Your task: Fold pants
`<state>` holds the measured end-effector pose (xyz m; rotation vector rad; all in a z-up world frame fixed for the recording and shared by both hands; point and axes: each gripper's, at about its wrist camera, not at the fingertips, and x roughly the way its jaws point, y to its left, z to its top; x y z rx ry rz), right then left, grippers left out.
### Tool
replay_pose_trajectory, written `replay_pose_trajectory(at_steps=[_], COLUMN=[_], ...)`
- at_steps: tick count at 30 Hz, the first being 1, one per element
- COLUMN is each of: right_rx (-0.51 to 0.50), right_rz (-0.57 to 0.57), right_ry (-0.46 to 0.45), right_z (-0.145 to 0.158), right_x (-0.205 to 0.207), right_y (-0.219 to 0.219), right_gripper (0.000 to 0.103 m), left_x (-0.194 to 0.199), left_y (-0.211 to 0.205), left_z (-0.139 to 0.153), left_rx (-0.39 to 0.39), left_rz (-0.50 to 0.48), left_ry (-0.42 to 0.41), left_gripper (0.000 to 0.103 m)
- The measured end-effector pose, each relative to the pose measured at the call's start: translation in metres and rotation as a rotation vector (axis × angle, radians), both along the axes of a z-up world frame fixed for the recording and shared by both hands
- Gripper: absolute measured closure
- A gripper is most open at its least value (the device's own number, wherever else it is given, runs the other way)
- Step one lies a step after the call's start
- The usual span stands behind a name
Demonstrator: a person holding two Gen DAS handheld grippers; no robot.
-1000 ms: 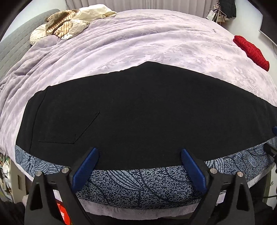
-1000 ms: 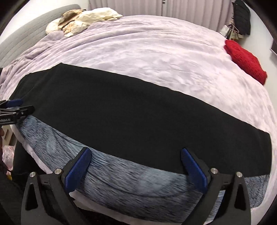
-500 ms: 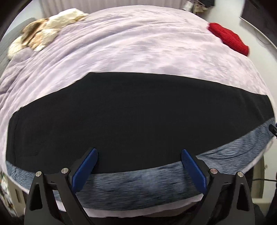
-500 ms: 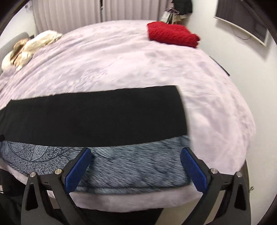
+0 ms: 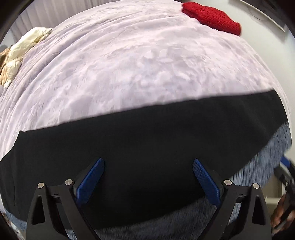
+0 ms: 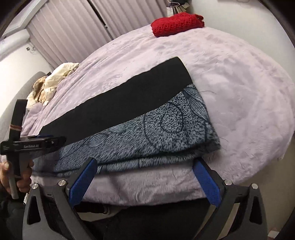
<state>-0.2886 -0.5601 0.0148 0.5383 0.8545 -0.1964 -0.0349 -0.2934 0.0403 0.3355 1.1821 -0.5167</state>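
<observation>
Black pants (image 5: 147, 140) lie flat in a long strip along the near edge of the bed, partly on a blue-grey patterned fleece blanket (image 6: 166, 129). In the right wrist view the pants (image 6: 129, 97) run from the lower left to their leg end at the upper right. My left gripper (image 5: 148, 177) is open and empty, low over the middle of the pants. My right gripper (image 6: 143, 175) is open and empty at the bed's near edge, just short of the blanket's corner. The left gripper's body (image 6: 33, 144) shows at the left of the right wrist view.
The bed is covered by a lilac plush blanket (image 5: 138, 64). A folded red knit (image 5: 212, 17) lies at the far right corner, also in the right wrist view (image 6: 177, 24). Cream and striped clothes (image 6: 53, 83) are piled at the headboard side. Curtains (image 6: 73, 27) hang behind.
Both grippers have swung to the right along the pants. The right gripper now faces the leg end and blanket corner. The left one has come in lower over the black cloth. Both stay open.
</observation>
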Motion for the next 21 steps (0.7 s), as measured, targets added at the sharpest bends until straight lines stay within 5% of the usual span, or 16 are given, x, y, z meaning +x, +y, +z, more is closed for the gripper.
replay_pose_trajectory(at_steps=[7, 13, 17, 19, 21], right_rx=[0.094, -0.037, -0.09, -0.082, -0.116], right_rz=[-0.007, 0.043, 0.067, 0.059, 0.066], right_ry=[-0.175, -0.138, -0.075, -0.073, -0.089], right_z=[0.006, -0.002, -0.001, 0.005, 0.017], right_x=[0.02, 0.05, 0.072, 0.08, 0.079], right_y=[0.007, 0.035, 0.043, 0.04, 0.043], right_gripper=[0.0, 0.004, 0.061, 0.073, 0.074], left_x=[0.021, 0.001, 0.005, 0.002, 0.001], left_y=[-0.015, 0.032, 0.03, 0.029, 0.029], left_z=[-0.002, 0.008, -0.027, -0.027, -0.021], left_rx=[0.02, -0.017, 0.065, 0.071, 0.054], left_rz=[0.095, 0.232, 0.208, 0.215, 0.227], left_ry=[0.012, -0.003, -0.031, -0.048, -0.016], left_gripper=[0.0, 0.0, 0.0, 0.0, 0.0])
